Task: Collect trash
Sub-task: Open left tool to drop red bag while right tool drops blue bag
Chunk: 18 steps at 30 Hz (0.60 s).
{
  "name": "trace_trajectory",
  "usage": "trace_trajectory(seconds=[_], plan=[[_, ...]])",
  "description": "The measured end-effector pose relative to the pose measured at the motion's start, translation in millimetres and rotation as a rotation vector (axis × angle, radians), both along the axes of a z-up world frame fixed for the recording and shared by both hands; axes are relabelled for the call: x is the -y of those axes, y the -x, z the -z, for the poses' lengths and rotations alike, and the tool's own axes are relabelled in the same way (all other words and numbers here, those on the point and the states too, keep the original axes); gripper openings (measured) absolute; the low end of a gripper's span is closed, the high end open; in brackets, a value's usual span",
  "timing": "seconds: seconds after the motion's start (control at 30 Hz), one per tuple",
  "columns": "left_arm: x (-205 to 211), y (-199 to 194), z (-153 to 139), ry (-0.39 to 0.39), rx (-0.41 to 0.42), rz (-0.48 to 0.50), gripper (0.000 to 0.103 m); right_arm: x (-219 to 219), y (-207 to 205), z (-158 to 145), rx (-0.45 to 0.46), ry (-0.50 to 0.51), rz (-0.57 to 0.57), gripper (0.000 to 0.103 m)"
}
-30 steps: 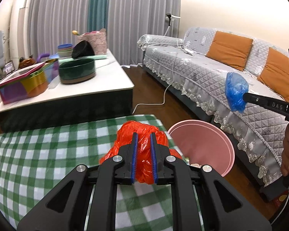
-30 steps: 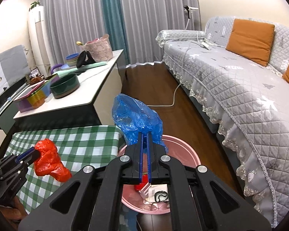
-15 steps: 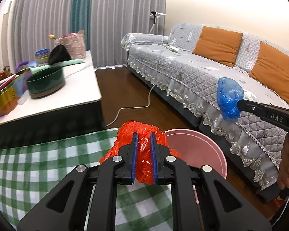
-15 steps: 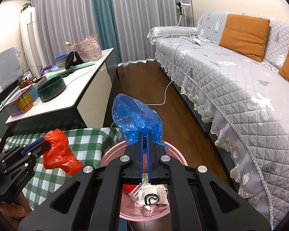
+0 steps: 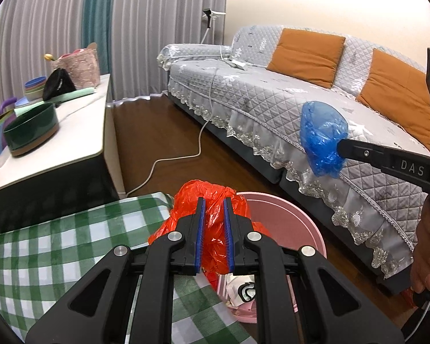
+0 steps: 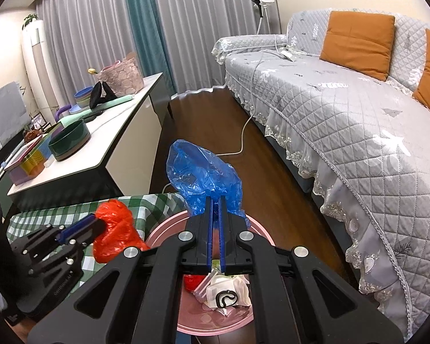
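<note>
My left gripper (image 5: 213,203) is shut on a crumpled red plastic bag (image 5: 212,197) and holds it over the near rim of the pink bin (image 5: 289,212), at the edge of the green checked table (image 5: 57,246). My right gripper (image 6: 215,200) is shut on a crumpled blue plastic bag (image 6: 200,175) and holds it above the pink bin (image 6: 163,229). The bin holds white paper and red scraps (image 6: 226,292). The red bag also shows in the right wrist view (image 6: 114,229), and the blue bag in the left wrist view (image 5: 322,137).
A grey quilted sofa (image 5: 272,86) with orange cushions runs along the right. A white cable (image 5: 169,160) lies on the wooden floor. A white low table (image 5: 48,132) at the left carries a green bowl (image 5: 30,132), boxes and a basket.
Both grippers have moved to the right with their bags. The red bag has gone from over the table to the bin's rim; the blue bag now hangs over the bin.
</note>
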State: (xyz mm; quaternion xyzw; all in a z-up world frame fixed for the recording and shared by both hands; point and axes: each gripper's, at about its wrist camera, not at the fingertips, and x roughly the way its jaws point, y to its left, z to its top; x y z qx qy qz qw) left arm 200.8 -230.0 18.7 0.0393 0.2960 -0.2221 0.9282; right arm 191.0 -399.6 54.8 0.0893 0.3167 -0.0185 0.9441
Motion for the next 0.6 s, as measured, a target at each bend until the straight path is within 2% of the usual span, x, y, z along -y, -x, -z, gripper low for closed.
trace_trajectory(seconds=[0.07, 0.1, 0.17, 0.2, 0.23, 0.27, 0.33, 0.5, 0.6], plan=[[3.9, -1.0, 1.6, 0.000, -0.006, 0.019, 0.013, 1.4, -0.9, 0.0, 0.001, -0.008, 0.003, 0.004], [6.2, -1.9, 2.8, -0.002, -0.014, 0.033, 0.014, 2.6, -0.9, 0.1, 0.003, -0.014, 0.003, 0.007], [10.8, -3.0, 6.6, -0.016, -0.034, 0.055, 0.023, 4.3, -1.2, 0.4, 0.005, -0.021, 0.013, 0.009], [12.2, -3.2, 8.1, -0.021, -0.040, 0.059, 0.028, 4.9, -1.5, 1.1, 0.002, -0.026, 0.012, 0.015], [13.1, -1.8, 9.5, -0.027, -0.039, 0.056, 0.040, 5.8, -1.8, 1.9, -0.001, -0.032, 0.010, 0.025], [12.2, 0.3, 9.8, -0.028, -0.033, 0.050, 0.047, 6.2, -2.4, 2.9, -0.003, -0.040, 0.010, 0.030], [8.5, 3.7, 10.7, -0.024, -0.037, 0.042, 0.048, 5.3, -3.0, 4.3, -0.009, -0.044, 0.010, 0.045], [-3.5, 13.6, 8.6, -0.029, -0.043, 0.026, 0.050, -0.4, -2.8, 4.1, -0.009, -0.035, 0.002, 0.061], [-13.6, 24.6, 2.0, -0.027, -0.038, 0.011, 0.062, -4.7, -0.8, 2.6, -0.002, -0.030, -0.004, 0.071]])
